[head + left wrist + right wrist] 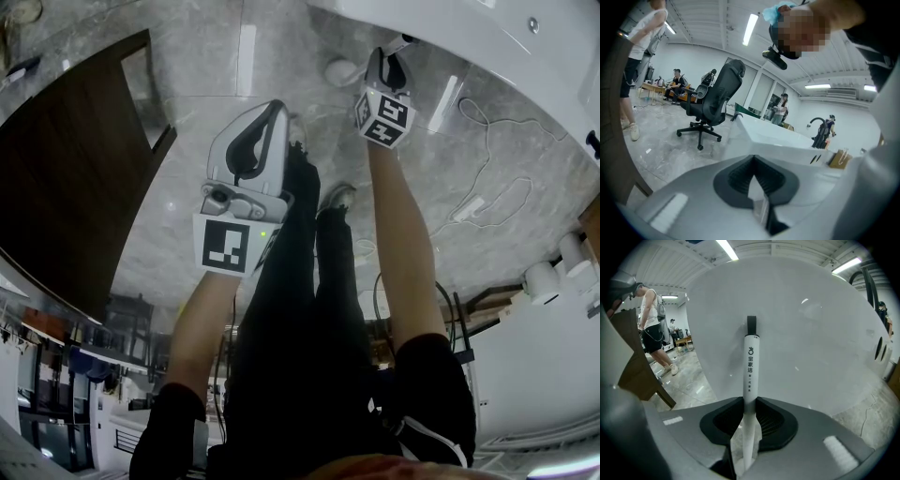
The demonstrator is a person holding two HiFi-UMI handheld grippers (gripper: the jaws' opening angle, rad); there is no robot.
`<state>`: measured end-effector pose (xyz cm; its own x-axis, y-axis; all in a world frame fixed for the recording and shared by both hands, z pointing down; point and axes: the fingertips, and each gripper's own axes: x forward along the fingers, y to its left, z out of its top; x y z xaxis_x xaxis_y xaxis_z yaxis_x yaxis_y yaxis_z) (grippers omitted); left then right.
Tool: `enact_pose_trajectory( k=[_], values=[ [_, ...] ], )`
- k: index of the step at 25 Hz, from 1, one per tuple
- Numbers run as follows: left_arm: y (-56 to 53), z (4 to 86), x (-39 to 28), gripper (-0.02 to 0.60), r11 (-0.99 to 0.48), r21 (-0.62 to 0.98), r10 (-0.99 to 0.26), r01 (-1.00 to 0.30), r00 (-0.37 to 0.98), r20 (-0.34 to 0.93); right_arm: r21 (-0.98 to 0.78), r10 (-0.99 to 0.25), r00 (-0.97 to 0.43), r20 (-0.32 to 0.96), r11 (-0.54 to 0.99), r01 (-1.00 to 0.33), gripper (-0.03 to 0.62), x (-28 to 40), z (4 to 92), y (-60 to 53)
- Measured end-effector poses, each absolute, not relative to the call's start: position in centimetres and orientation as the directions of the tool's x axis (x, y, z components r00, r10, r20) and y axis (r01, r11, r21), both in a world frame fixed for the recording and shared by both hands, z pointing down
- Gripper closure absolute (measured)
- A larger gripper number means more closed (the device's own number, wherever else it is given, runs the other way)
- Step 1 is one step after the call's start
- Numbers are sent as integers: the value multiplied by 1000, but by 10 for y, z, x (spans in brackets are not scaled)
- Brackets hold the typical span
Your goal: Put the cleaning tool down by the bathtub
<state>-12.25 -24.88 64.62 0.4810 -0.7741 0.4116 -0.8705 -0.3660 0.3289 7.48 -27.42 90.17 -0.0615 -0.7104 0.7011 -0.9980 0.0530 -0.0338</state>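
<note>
We read 宝家洁 in dark characters running down the white handle of the cleaning tool (pixel 750 376), just under a small round logo; a finer line of characters below it is too small for us to read surely.

Grey marble floor (pixel 187 66), white bathtub (pixel 487 42), loose white cable (pixel 470 207), dark wooden cabinet (pixel 66 169)

Right gripper view: lower end of the cleaning tool (pixel 751 362) hidden between the jaws. Head view: tool mostly concealed behind the right gripper (pixel 390 62); bathtub (pixel 469 28) cut off at upper right. Left gripper view: seated person (pixel 677 82) too small to detail.
</note>
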Motion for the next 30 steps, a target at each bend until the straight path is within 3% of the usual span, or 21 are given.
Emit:
enact_pose_trajectory(
  k=[30],
  values=[
    [-239, 633, -120, 572, -351, 321, -788, -879, 463, 406, -44, -704, -86, 705, 77, -996, 470, 72, 888, -263]
  ],
)
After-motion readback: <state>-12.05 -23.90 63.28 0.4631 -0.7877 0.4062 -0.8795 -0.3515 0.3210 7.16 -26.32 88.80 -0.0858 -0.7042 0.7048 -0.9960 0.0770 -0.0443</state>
